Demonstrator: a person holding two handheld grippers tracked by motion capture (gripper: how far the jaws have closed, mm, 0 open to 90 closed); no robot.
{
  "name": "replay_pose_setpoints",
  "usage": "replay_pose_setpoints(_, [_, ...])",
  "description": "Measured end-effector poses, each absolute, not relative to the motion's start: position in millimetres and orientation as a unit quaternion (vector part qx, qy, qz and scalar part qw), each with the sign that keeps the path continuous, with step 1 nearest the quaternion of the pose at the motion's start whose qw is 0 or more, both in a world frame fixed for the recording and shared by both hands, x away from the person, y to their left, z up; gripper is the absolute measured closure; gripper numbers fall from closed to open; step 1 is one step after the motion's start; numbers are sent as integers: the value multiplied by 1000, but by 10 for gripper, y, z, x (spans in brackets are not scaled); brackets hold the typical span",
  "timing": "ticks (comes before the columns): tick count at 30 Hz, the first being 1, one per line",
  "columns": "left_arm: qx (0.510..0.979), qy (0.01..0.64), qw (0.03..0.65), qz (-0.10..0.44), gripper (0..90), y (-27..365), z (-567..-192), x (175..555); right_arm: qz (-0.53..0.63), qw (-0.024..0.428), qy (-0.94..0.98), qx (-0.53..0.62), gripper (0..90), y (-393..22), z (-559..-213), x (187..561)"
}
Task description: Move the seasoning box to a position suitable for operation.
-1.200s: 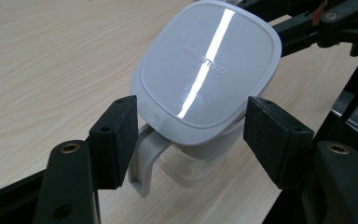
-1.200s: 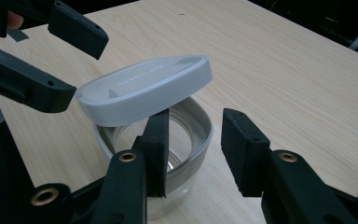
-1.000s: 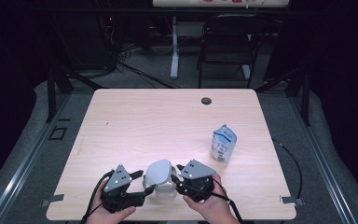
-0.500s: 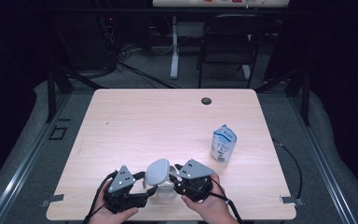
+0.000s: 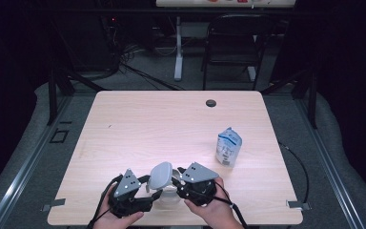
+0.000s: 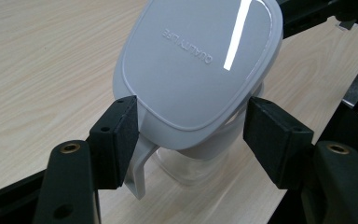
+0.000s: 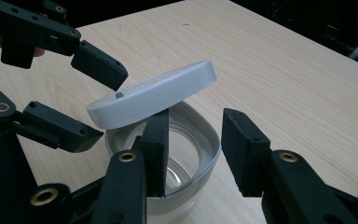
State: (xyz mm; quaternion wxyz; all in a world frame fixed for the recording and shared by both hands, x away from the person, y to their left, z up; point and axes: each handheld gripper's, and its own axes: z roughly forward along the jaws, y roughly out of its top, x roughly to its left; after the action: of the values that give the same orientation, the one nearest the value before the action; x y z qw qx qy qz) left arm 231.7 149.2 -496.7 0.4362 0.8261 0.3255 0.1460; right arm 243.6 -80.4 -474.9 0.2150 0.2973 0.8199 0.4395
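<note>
Grey lid (image 5: 161,174) sits tilted between my left claw's (image 5: 153,190) pads, which pinch its edges. My right claw (image 5: 175,183) clamps the clear jar's (image 7: 168,154) rim, one pad inside. Farther off, a white pouch (image 5: 229,146) stands on the wooden table (image 5: 171,124).

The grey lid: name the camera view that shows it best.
The left gripper view: the grey lid faces the camera, its lettering readable. The right gripper view shows it edge-on above the container. The high view shows it small between both tools.
</note>
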Motion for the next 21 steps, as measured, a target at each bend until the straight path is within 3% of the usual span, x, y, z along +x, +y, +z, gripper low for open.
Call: replay_pose_setpoints(21, [820,332,441,153,362,1508,-4943,2308,436,214,822,298,614,-777,-4791,2446])
